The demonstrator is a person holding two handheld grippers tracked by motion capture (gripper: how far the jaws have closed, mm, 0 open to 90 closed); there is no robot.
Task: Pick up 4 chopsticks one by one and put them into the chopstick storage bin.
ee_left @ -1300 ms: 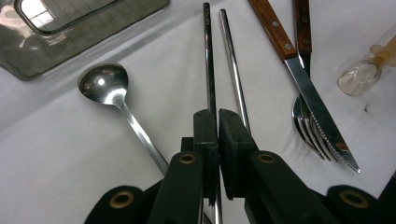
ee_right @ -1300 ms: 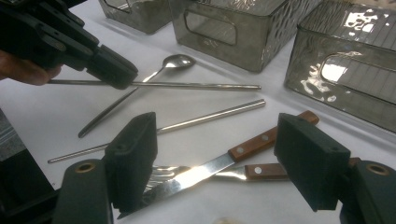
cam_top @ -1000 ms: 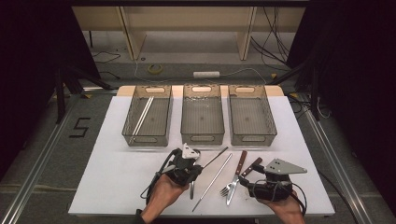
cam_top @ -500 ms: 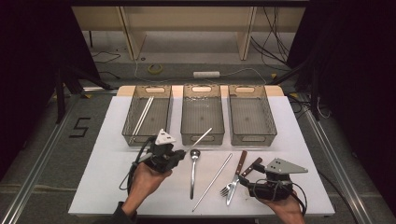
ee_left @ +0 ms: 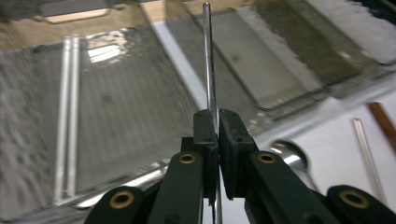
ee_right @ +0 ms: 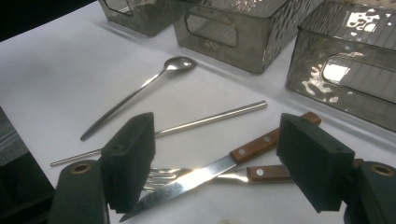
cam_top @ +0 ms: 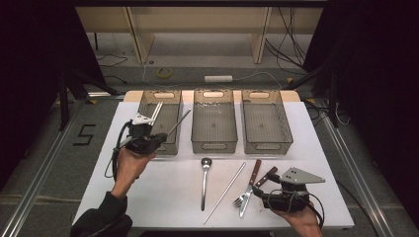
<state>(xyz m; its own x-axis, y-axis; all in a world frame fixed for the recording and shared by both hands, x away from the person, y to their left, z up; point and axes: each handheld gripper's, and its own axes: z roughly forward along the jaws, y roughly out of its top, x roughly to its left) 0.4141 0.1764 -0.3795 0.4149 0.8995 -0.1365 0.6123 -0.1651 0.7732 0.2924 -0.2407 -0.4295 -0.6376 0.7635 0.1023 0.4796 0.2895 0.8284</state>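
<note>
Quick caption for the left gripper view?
Left tool shut on a metal straw over the left bin.

The high view looked forward and down over the bench (cam_top: 163, 197). Both gripper views sat close and low, sharing the spoon (ee_left: 287, 156) (ee_right: 140, 88) before the bins.

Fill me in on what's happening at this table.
A person is sorting cutlery into three bins. The left gripper is shut on a metal straw, holding it over the left bin, where two more straws already lie. The right gripper is open, low over a knife and fork that lie crossed on the table. A spoon and another straw wait on the table. The middle bin and right bin look empty.
</note>
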